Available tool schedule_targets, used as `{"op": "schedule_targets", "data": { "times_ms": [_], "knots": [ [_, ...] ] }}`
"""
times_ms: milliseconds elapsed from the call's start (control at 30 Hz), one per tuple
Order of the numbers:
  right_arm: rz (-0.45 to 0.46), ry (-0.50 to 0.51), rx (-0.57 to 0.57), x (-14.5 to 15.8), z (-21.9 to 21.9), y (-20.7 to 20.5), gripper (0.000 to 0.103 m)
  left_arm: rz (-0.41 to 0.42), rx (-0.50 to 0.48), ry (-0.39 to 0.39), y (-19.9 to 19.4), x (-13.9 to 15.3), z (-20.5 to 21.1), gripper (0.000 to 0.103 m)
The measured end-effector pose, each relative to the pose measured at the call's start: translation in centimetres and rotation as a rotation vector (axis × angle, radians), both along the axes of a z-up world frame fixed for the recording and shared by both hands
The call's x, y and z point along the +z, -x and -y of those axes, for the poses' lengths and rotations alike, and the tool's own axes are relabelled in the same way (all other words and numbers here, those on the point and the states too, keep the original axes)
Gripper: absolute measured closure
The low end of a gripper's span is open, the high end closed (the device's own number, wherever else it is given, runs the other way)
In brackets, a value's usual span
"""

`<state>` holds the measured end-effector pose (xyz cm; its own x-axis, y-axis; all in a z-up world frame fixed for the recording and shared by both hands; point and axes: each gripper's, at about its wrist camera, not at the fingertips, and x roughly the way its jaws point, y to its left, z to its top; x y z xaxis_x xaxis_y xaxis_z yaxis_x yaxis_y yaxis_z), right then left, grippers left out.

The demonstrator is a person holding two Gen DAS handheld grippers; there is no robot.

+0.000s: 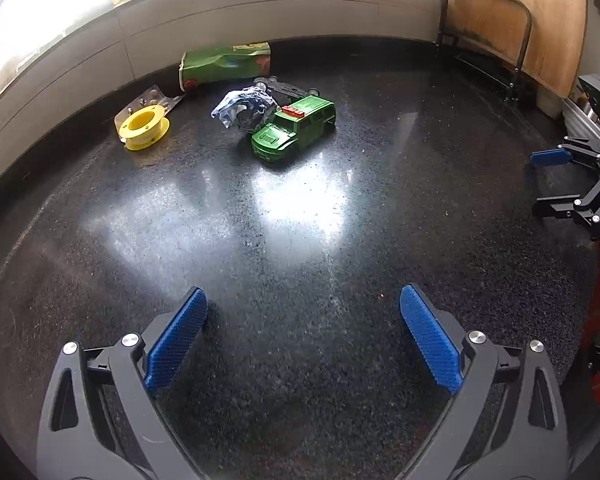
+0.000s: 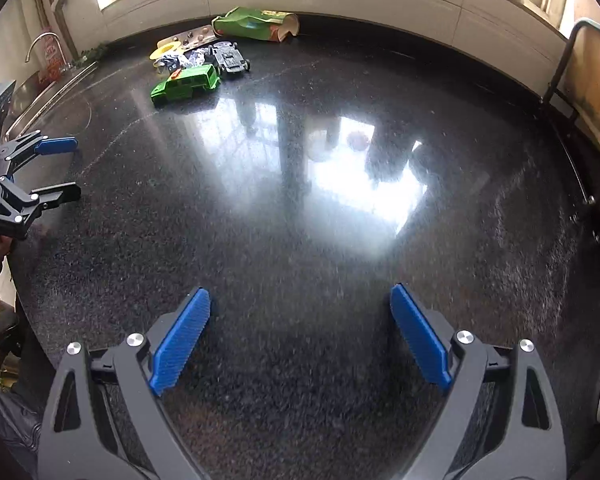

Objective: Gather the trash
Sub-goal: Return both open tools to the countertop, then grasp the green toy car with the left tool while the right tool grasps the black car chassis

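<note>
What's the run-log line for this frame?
left gripper: open, empty | right gripper: open, empty | crumpled wrapper: on counter, touching green toy car | trash: uncollected

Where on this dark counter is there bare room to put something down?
The counter is bare from both open grippers up to the green toy car. It is crowded by the back wall: yellow spool, crumpled wrapper, green carton.

Both cameras ride low over the dark speckled tabletop (image 1: 300,240), each looking forward between its own open jaws toward the pale back wall. The left view faces the green toy car (image 1: 294,128) from fairly near; the right view sees the same car (image 2: 186,85) farther off, up to its left. Each catches the other gripper at its edge.
</note>
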<state>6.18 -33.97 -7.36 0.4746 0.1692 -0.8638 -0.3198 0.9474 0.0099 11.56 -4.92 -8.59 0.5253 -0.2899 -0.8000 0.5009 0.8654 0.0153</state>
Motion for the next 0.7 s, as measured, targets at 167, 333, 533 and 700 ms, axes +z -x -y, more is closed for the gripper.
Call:
{"op": "schedule_targets", "data": {
  "times_ms": [167, 333, 533, 700],
  "knots": [
    [-0.009, 0.0, 0.082, 0.2, -1.3, -4.4, 0.014, 0.016, -0.066, -0.06, -3.5, 0.3, 1.5, 0.006],
    [-0.035, 0.007, 0.186, 0.2, -3.8, -10.5, 0.013, -0.04, -0.095, -0.021, -8.1, 0.0, 2.7, 0.006],
    [-0.042, 0.011, 0.317, 0.3, -7.0, -17.1, 0.013, -0.032, -0.183, -0.02, -12.3, -0.2, 4.9, 0.006],
    [-0.034, 0.007, 0.393, 0.3, -8.5, -20.2, 0.012, -0.025, -0.259, -0.018, -13.1, -0.1, 5.9, 0.01]
  ]
}}
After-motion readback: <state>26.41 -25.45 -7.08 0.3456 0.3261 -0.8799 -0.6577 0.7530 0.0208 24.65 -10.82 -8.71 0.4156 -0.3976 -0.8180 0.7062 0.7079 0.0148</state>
